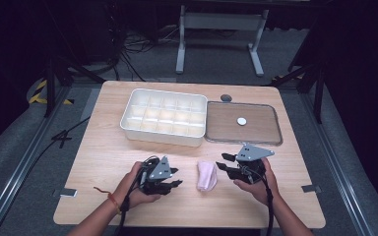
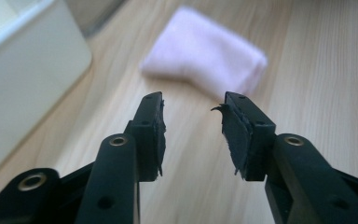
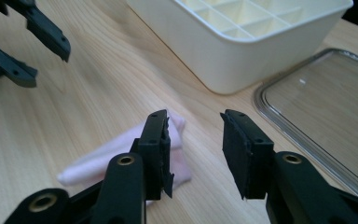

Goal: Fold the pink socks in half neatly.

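The folded pink cloth (image 1: 206,176) lies free on the worktop (image 1: 103,157) at lower centre, between the left gripper (image 1: 173,177) and right gripper (image 1: 224,162), whose fingers stand parted and empty, probably flanking it for a two-sided grasp.

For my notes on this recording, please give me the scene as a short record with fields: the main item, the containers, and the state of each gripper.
main item: folded pink cloth, lying flat on the wooden table, between the two grippers
box: white divided box, compartments look empty
lid: clear lid, flat on the table, beside the box on its right
left gripper: fingers apart, nothing between them
right gripper: fingers apart, nothing between them, just above the cloth
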Demonstrator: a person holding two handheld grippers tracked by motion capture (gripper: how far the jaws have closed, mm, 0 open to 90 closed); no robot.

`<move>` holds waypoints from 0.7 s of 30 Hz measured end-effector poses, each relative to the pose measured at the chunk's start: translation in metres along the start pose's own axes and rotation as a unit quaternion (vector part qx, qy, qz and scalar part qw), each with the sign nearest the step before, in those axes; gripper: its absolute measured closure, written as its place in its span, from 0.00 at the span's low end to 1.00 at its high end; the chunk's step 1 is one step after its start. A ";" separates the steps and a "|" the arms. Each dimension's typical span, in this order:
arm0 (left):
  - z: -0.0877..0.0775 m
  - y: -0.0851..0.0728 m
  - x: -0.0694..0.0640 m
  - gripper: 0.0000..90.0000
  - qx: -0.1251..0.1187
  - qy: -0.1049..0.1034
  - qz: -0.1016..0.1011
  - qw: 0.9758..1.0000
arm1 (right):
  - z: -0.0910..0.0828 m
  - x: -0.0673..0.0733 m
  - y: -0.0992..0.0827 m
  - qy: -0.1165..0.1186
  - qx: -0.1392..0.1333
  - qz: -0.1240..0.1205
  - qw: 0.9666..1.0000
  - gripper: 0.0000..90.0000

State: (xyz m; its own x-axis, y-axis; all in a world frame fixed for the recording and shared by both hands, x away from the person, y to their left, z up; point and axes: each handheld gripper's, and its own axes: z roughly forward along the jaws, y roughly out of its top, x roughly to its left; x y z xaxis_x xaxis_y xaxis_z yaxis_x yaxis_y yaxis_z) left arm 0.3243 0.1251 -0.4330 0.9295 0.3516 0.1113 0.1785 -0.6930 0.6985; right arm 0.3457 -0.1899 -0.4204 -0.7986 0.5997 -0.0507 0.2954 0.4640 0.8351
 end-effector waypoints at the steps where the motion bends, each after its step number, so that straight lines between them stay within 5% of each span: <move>1: -0.004 -0.010 0.001 0.62 0.012 0.008 0.002 1.000 | 0.000 0.000 0.000 0.000 0.000 0.000 1.000 0.67; 5: -0.017 -0.048 0.011 0.53 0.045 0.025 -0.024 0.998 | 0.007 0.010 0.003 0.011 0.015 -0.005 1.000 0.61; 12: -0.032 -0.086 0.021 0.37 0.037 0.034 -0.080 0.996 | 0.016 0.014 0.009 0.022 0.021 0.006 1.000 0.51; 21: -0.029 -0.100 0.031 0.26 0.026 0.025 -0.112 0.993 | 0.042 0.006 -0.004 0.025 0.074 0.018 0.997 0.46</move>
State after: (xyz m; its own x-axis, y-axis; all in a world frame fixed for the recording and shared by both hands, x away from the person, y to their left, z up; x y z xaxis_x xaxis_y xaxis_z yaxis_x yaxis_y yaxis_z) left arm 0.3259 0.2238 -0.4789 0.8478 0.5302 -0.0077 0.3969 -0.6249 0.6723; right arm 0.3617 -0.1609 -0.4466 -0.8101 0.5862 0.0080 0.3951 0.5359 0.7461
